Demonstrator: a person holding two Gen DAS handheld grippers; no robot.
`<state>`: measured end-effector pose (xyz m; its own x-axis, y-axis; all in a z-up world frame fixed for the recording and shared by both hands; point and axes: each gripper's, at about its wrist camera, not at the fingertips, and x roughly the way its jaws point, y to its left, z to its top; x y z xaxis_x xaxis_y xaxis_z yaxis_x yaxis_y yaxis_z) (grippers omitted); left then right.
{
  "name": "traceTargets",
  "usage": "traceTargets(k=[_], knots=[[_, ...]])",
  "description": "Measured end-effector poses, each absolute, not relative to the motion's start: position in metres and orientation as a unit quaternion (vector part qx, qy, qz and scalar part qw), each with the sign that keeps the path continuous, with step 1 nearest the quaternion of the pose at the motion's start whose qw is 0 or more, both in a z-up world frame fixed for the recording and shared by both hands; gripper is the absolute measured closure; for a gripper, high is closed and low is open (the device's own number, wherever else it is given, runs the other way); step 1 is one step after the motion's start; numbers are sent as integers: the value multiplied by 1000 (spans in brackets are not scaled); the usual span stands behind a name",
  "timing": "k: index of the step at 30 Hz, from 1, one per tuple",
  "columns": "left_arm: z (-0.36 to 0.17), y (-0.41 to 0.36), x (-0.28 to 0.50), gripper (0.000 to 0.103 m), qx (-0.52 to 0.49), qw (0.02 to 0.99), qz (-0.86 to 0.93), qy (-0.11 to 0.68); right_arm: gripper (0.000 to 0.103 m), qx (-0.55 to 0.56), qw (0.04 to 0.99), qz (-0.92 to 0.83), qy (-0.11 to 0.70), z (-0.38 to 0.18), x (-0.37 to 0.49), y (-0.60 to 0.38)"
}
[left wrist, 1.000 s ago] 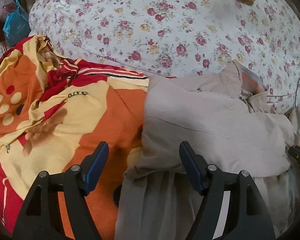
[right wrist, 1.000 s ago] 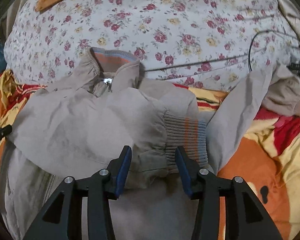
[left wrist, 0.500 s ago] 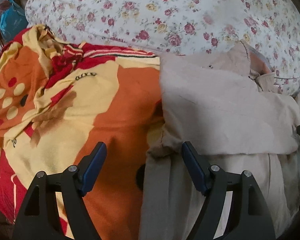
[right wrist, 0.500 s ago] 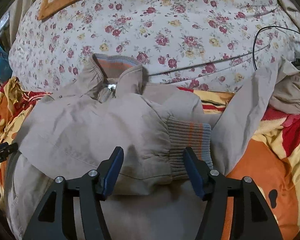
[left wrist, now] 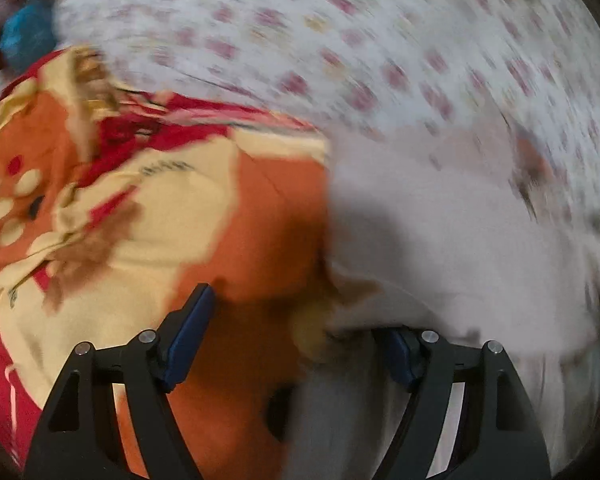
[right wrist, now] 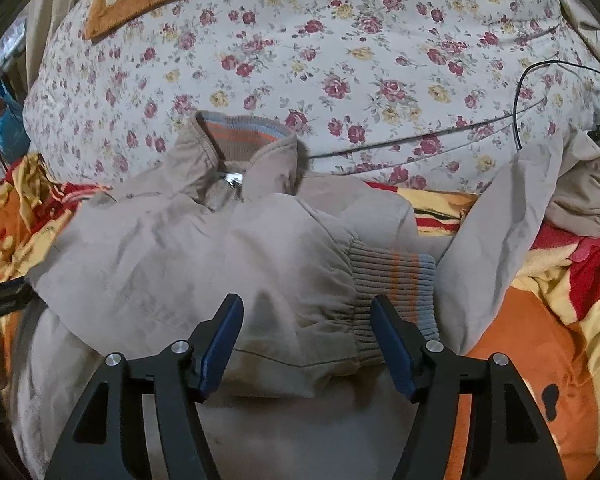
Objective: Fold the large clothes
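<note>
A beige jacket (right wrist: 188,256) lies across the middle of the right wrist view, spread on an orange, red and yellow blanket (right wrist: 540,320), its collar (right wrist: 244,140) toward the top of the frame against a floral quilt (right wrist: 340,52). The collar's ribbed lining shows grey and orange stripes, and a metal zipper pull (right wrist: 233,178) glints just below it. One sleeve is folded over the jacket's front, its ribbed cuff (right wrist: 396,292) lying right of centre. The other sleeve (right wrist: 496,232) runs up toward the right edge of the frame. A black cable (right wrist: 518,120) curls over the quilt at upper right.

The right gripper (right wrist: 307,344) sits low in the frame with its fingers (right wrist: 222,344) spread wide over the folded sleeve, one blue pad on either side of the cuff's seam, gripping nothing.

The left wrist view is heavily blurred. The left gripper (left wrist: 296,336) has its fingers (left wrist: 188,336) spread as well; the left-hand one stands over the blanket (left wrist: 180,208), while the right-hand one is partly tucked under the jacket's (left wrist: 452,232) edge at lower right of centre. Whether it touches the cloth I cannot tell.
</note>
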<state>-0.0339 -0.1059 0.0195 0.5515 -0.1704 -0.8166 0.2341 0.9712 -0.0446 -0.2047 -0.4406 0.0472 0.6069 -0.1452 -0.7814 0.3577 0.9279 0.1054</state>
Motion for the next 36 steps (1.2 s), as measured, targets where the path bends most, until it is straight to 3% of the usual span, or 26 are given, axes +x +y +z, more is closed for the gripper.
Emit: traceTargets(k=[6,12,17,22,28,31,33,36], knots=[[9,-72,-19,32,-14,868,-73,490,36,113,900,-125,402,55,-202,-433],[24,-83,-35,33,26,873,-83,480,41,113,877,-157,439,34,-195,-439],[46,-74,-54,33,24,886,-90,454,42,85,898,-161,400,65,-202,-432],[59,-87,-63,33,28,900,-113,421,43,86,865,-179,462,32,-184,-446],[73,-110,-72,30,42,915,-135,379,42,57,898,-169,401,76,-200,-427],[58,-128,-66,29,46,899,-162,405,43,61,877,-155,452,45,-183,-425],[36,-141,-60,29,69,881,-163,438,38,70,864,-149,476,25,-177,-428],[8,-157,-58,29,124,866,-152,460,36,80,869,-147,466,38,-181,-431]])
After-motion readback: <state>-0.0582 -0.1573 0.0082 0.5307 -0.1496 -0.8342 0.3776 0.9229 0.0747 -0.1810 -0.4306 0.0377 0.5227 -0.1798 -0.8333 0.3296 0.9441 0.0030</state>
